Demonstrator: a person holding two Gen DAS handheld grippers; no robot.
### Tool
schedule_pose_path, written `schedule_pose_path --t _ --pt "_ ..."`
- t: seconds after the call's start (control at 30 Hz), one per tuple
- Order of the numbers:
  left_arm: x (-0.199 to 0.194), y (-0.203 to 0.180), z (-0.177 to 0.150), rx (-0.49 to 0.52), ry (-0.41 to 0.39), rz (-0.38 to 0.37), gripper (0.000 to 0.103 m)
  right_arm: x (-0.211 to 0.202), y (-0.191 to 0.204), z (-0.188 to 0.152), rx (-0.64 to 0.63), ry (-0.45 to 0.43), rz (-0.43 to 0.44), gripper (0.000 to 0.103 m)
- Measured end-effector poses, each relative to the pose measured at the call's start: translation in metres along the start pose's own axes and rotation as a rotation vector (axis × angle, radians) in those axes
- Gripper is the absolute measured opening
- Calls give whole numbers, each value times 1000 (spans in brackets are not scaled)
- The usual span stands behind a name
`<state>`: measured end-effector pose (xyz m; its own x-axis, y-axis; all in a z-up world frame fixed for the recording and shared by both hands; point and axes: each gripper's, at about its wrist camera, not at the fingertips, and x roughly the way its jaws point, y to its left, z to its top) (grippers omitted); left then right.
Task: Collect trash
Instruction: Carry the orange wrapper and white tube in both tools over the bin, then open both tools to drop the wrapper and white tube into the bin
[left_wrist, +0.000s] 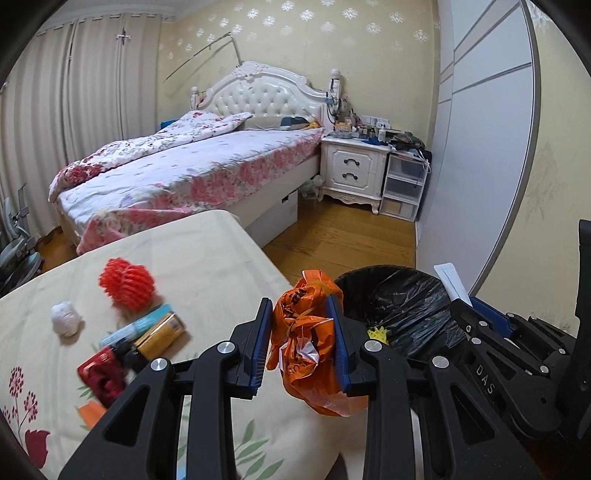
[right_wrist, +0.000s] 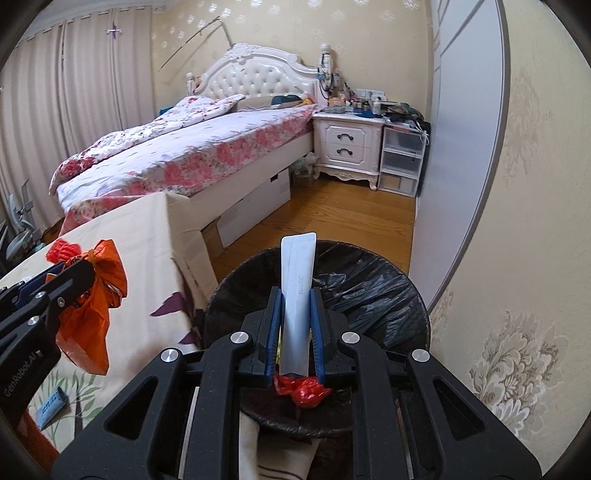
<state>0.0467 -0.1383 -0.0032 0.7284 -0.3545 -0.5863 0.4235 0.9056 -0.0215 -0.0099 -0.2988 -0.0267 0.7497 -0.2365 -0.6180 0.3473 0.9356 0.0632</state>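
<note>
My left gripper (left_wrist: 301, 314) is shut on a crumpled orange plastic bag (left_wrist: 308, 343), held at the table's right edge next to the bin (left_wrist: 402, 306). The same orange bag (right_wrist: 96, 295) hangs at the left of the right wrist view. My right gripper (right_wrist: 297, 295) is shut on a flat white packet (right_wrist: 297, 291), upright over the black-lined bin (right_wrist: 369, 291). Red crumpled trash (right_wrist: 304, 387) lies in the bin below the packet. On the floral tablecloth (left_wrist: 184, 258) lie a red foam net (left_wrist: 127, 284), a white paper ball (left_wrist: 66, 317), a blue tube (left_wrist: 142, 326), a gold can (left_wrist: 160, 336) and a red wrapper (left_wrist: 101, 376).
A bed (left_wrist: 192, 173) with a floral cover stands beyond the table. A white nightstand (left_wrist: 352, 170) and plastic drawers (left_wrist: 404, 184) sit by the far wall. Wooden floor (left_wrist: 343, 236) lies between bed and bin. A wall (right_wrist: 517, 221) runs along the right.
</note>
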Motion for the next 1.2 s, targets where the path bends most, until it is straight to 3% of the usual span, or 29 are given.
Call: schedule_pose_path --t 0.4,0.87,1.0,1.2 --pt "46 -24 12 40 41 -11 31 30 -24 4 56 30 -47 15" --pt "65 -37 16 68 66 -5 32 44 -38 8 94 32 -66 18" --pt "64 -36 15 66 56 11 54 44 -41 8 104 25 -77 27" --pt "62 -30 17 42 62 19 60 43 -44 9 105 26 -83 28"
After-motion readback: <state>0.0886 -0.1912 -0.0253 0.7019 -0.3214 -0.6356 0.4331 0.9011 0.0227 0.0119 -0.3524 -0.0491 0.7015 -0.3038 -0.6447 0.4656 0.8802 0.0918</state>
